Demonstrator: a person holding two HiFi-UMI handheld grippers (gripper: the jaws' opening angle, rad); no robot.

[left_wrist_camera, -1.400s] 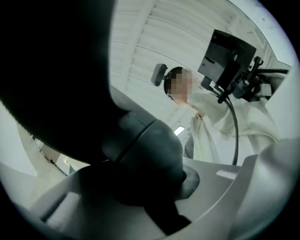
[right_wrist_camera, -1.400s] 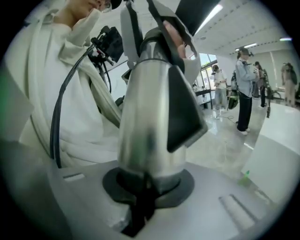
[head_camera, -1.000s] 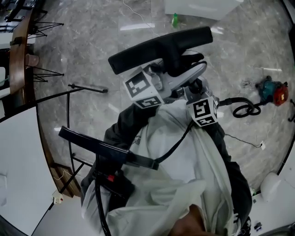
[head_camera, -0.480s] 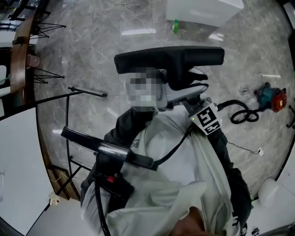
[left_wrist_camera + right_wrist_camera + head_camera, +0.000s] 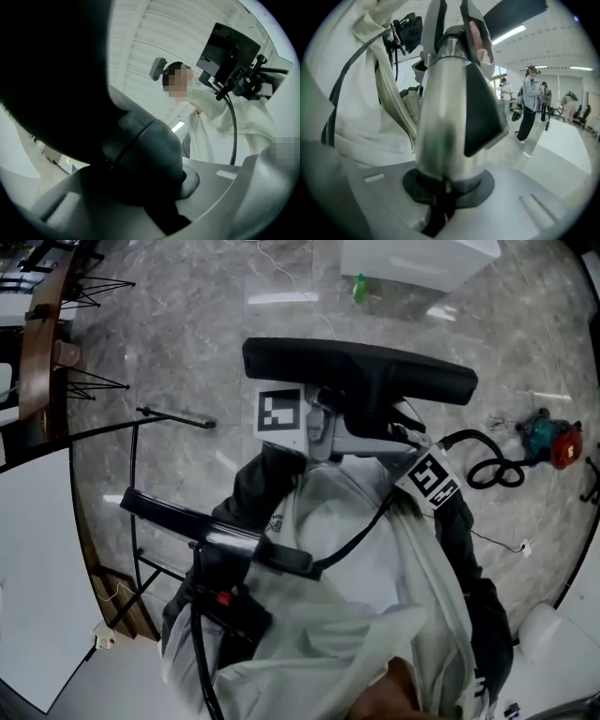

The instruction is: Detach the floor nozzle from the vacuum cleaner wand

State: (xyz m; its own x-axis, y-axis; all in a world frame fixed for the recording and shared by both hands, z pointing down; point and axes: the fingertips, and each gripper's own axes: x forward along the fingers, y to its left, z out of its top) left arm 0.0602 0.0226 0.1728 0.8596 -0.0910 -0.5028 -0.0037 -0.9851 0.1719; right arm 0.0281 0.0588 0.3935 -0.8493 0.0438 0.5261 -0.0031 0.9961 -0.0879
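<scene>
Your left gripper (image 5: 152,190) jaws clamp the floor nozzle (image 5: 361,371) neck, its bar across upper centre; your right gripper (image 5: 445,187) jaws clamp the silver wand (image 5: 450,108) just lower right: pull the 2 apart along it

No legible writing anywhere.
Small dark print on the white cloth garment (image 5: 275,524) is too tiny to read.

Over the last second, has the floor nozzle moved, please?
Yes. In the head view the floor nozzle has swung clockwise: its right end dropped away from the green bottle, toward the teal and red tool.
</scene>
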